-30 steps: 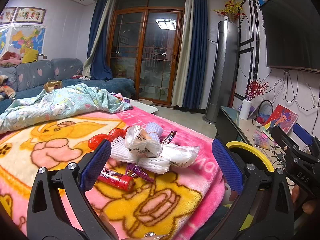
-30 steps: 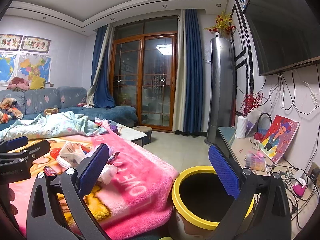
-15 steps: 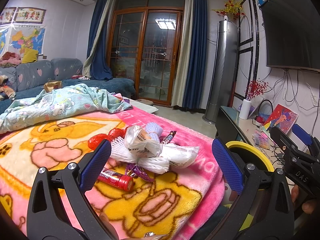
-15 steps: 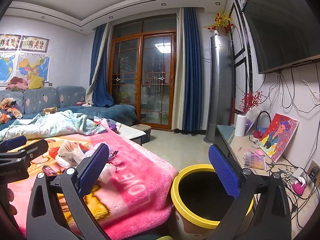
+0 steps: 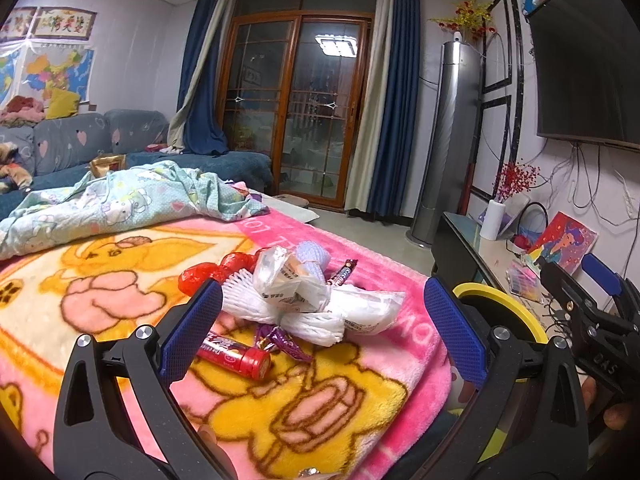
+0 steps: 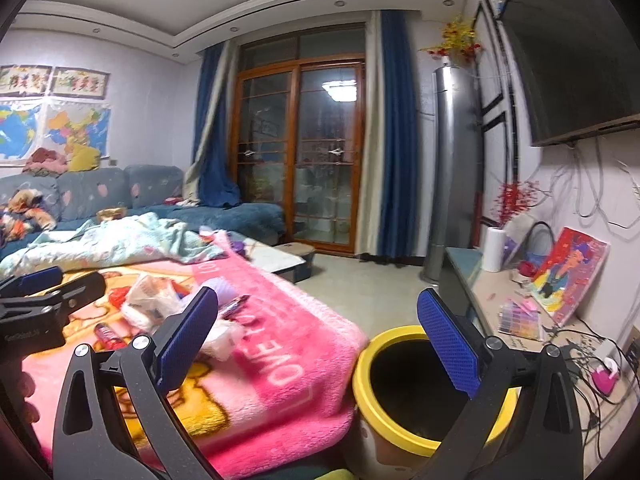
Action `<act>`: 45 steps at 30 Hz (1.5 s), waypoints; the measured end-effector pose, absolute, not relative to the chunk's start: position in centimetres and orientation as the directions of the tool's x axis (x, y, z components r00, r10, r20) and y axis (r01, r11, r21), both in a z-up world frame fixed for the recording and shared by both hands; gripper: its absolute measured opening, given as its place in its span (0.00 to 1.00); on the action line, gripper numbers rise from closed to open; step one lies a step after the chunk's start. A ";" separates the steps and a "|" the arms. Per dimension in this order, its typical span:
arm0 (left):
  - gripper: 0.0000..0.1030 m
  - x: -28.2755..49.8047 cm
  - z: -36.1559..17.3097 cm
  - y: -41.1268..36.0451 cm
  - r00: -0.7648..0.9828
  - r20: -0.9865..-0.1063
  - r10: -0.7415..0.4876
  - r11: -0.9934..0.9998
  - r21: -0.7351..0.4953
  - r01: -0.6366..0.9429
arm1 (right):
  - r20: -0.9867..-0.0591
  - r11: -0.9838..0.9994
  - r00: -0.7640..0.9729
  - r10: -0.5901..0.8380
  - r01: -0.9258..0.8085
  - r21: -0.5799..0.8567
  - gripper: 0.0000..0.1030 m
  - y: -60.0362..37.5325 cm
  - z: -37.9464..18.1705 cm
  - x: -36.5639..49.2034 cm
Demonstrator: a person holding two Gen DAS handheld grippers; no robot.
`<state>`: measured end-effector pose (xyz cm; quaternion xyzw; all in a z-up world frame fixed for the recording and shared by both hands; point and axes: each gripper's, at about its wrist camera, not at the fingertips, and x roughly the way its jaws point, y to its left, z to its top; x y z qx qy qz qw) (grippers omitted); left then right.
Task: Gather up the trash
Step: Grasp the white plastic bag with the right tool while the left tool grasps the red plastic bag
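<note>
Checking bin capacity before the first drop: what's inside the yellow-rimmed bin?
In the right wrist view the yellow-rimmed bin looks dark inside with no trash visible. Its bottom is hidden by shadow and the right gripper, so it may not be empty.

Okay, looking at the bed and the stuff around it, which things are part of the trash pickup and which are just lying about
Part of the job:
red tube
purple wrapper
white foam net
clear plastic bag
candy bar wrapper
red wrapper
yellow-rimmed bin

Just lying about:
pink blanket
light blue quilt
painting
white vase
</note>
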<state>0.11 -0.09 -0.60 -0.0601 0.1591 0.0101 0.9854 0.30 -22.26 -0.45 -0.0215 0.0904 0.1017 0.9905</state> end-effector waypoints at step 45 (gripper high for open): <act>0.89 16.0 -7.3 18.0 0.728 -0.661 -0.181 0.891 -0.424 -0.164 | -0.659 0.655 0.598 0.456 -0.727 -0.206 0.48 -3.4 -5.7 14.8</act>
